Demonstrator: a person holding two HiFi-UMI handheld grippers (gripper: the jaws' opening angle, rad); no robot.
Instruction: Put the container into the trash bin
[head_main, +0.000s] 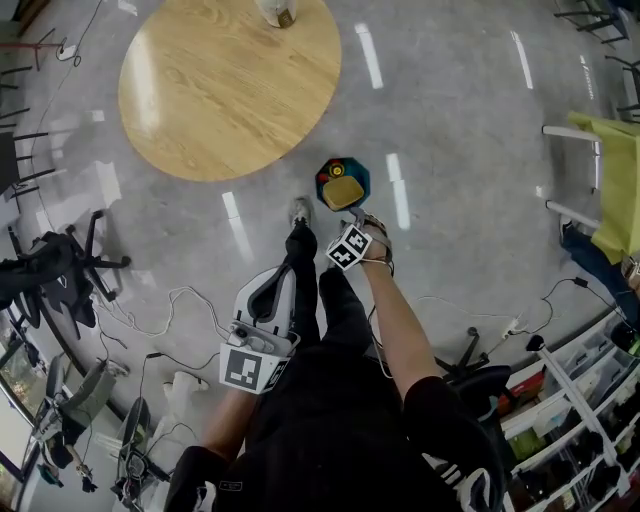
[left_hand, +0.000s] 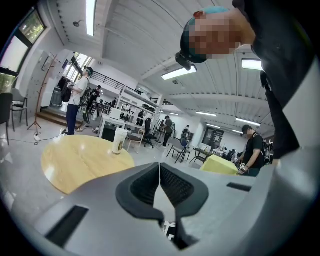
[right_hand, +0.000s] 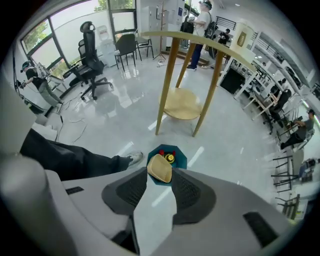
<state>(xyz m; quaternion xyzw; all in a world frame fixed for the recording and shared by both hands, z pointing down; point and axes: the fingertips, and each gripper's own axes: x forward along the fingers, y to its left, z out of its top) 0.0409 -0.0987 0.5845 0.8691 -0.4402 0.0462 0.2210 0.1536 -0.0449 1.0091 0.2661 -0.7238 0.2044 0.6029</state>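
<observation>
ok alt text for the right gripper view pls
The right gripper, jaws open, points down at a teal trash bin on the floor, with a tan container lying tilted in it. A person's dark trouser leg is at left, a round wooden table beyond.

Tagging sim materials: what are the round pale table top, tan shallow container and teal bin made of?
Round pale table top: wood or wood-look laminate; grain lines, soft sheen.
Tan shallow container: matte, maybe moulded fibre or plastic; unclear.
Teal bin: likely plastic; even colour, faceted rim.
</observation>
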